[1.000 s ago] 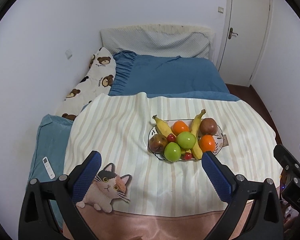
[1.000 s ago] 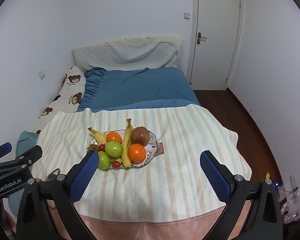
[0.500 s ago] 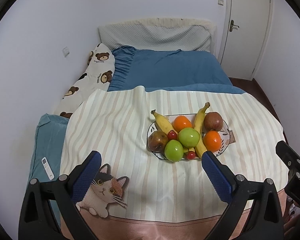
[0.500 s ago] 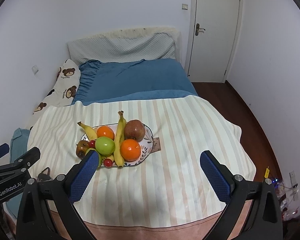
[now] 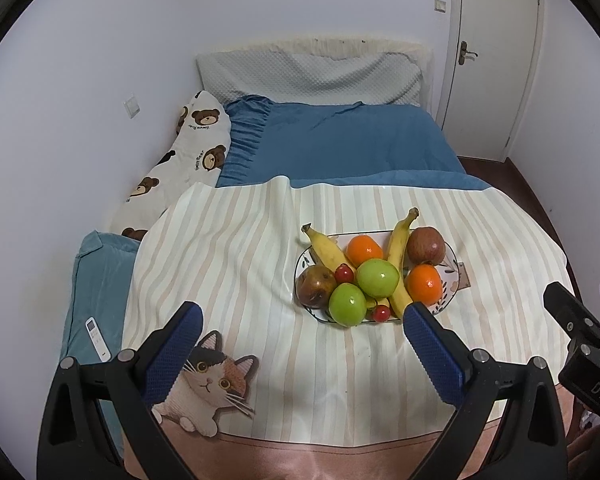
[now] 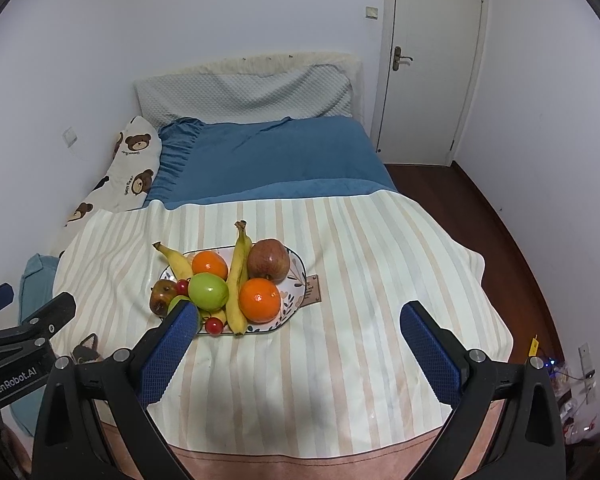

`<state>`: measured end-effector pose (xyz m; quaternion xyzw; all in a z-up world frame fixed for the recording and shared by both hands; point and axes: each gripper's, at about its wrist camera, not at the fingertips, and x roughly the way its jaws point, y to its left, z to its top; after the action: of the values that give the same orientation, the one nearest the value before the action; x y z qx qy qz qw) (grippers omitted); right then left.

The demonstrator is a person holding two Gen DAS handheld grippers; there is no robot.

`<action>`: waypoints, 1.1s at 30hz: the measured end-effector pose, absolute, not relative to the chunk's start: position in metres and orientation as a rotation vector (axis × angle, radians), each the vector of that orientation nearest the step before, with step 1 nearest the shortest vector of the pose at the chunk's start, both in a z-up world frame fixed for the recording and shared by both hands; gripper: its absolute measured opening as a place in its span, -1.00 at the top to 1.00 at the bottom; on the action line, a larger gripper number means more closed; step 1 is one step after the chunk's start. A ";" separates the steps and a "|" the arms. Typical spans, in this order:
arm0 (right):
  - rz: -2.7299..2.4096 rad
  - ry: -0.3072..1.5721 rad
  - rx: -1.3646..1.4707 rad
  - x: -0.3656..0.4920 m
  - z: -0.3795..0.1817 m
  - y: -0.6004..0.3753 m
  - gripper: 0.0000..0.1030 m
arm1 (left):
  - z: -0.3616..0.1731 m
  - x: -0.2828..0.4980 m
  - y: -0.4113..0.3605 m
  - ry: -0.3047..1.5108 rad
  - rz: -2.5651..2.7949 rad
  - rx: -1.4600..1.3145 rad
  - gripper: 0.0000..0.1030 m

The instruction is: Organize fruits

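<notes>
Looking from the left wrist, the left gripper (image 5: pixel 298 340) hung with jaws wide apart and empty above the striped blanket (image 5: pixel 236 264), near its front edge. The plate (image 5: pixel 452 276) of fruit lay beyond the jaws, toward the right finger, whose tip overlapped the plate's near rim.

From the right wrist, the right gripper (image 6: pixel 298 338) was likewise spread and empty. The plate (image 6: pixel 298 270) sat ahead-left, the left fingertip covering a green apple (image 6: pixel 178 302).
</notes>
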<state>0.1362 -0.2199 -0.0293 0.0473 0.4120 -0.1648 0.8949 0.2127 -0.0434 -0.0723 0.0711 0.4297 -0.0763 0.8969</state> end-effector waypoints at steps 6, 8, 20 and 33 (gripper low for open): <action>-0.339 0.858 0.102 0.138 -0.029 -0.219 -1.00 | -0.068 0.212 -0.041 0.882 -0.159 0.148 -0.99; -0.340 0.857 0.102 0.138 -0.029 -0.219 -1.00 | -0.068 0.213 -0.041 0.882 -0.156 0.151 -0.99; -0.339 0.855 0.098 0.139 -0.030 -0.216 -1.00 | -0.065 0.213 -0.040 0.877 -0.163 0.154 -0.99; -0.336 0.860 0.102 0.138 -0.029 -0.216 -1.00 | -0.065 0.210 -0.041 0.878 -0.168 0.157 -0.99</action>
<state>0.1377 -0.2157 -0.0294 0.0489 0.4146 -0.1619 0.8942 0.2103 -0.0407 -0.0647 0.0756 0.4242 -0.0814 0.8987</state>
